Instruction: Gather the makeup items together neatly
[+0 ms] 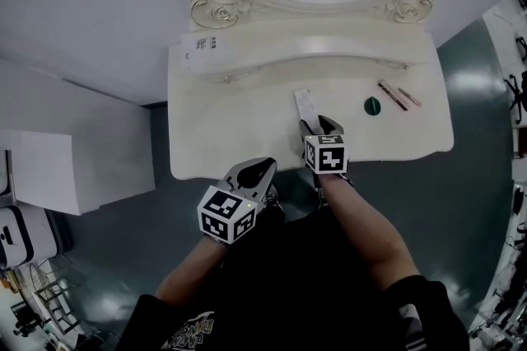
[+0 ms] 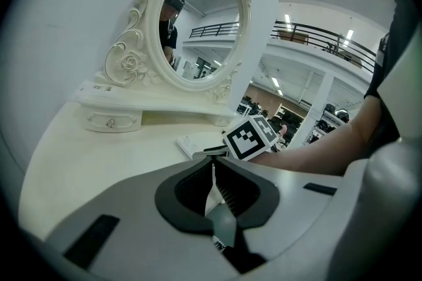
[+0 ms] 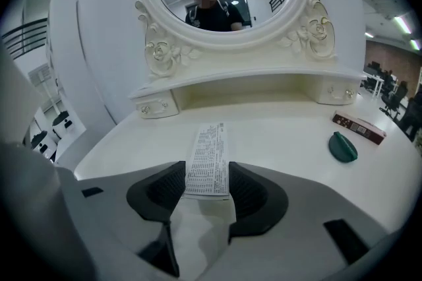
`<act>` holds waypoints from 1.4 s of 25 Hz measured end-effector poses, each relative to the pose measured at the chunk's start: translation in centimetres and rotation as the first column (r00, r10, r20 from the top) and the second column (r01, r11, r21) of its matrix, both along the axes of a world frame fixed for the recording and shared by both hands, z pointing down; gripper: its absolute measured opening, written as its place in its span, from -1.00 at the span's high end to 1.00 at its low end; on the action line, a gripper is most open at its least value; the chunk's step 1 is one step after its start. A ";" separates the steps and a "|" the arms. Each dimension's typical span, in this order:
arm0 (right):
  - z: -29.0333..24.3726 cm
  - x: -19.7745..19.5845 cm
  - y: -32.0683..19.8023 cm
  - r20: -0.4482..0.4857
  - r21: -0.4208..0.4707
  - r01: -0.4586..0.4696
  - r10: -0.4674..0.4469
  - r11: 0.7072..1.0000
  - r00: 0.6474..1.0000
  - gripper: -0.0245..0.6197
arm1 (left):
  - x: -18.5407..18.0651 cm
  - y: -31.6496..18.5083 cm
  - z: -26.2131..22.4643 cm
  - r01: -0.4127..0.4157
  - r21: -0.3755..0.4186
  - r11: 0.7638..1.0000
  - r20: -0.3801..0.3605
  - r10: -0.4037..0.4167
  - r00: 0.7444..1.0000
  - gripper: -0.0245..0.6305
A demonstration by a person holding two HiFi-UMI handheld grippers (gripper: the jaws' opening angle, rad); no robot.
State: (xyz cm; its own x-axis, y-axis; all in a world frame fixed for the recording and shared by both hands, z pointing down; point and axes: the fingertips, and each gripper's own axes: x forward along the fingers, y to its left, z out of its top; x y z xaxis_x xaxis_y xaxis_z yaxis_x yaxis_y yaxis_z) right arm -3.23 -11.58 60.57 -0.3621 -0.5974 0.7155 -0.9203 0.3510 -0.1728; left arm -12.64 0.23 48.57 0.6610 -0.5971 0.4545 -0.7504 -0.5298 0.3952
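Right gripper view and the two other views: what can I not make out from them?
- Right gripper view: print on the white box is too small to read; whether the right gripper presses it is unclear.
- Left gripper view: the marker cube hides most of that box.
- Head view: the pink stick and dark stick are too small to identify.

Lighting is dim and even, from ceiling lamps [image 2: 287,8]; the floor [image 1: 473,84] carries a soft glare patch. Both gripper views bend strongly at the edges, with black corners. The near foreground is soft, while print on the paper box [image 3: 208,157] is sharp.
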 end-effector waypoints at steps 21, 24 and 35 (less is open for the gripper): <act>1.0 -5.4 1.3 -0.011 -0.010 -0.047 0.047 0.999 0.999 0.23 | -4.9 3.6 0.8 -0.041 -0.001 0.999 0.005 0.041 0.999 0.90; 1.0 -6.2 1.5 -0.011 -0.008 -0.040 0.040 0.999 0.999 0.23 | -5.1 4.1 1.0 -0.046 0.001 0.999 0.004 0.046 0.999 0.90; 1.5 -7.3 1.1 -0.016 -0.008 -0.035 0.035 0.999 0.999 0.22 | -6.7 4.9 1.2 -0.034 -0.001 0.999 0.009 0.034 0.999 0.90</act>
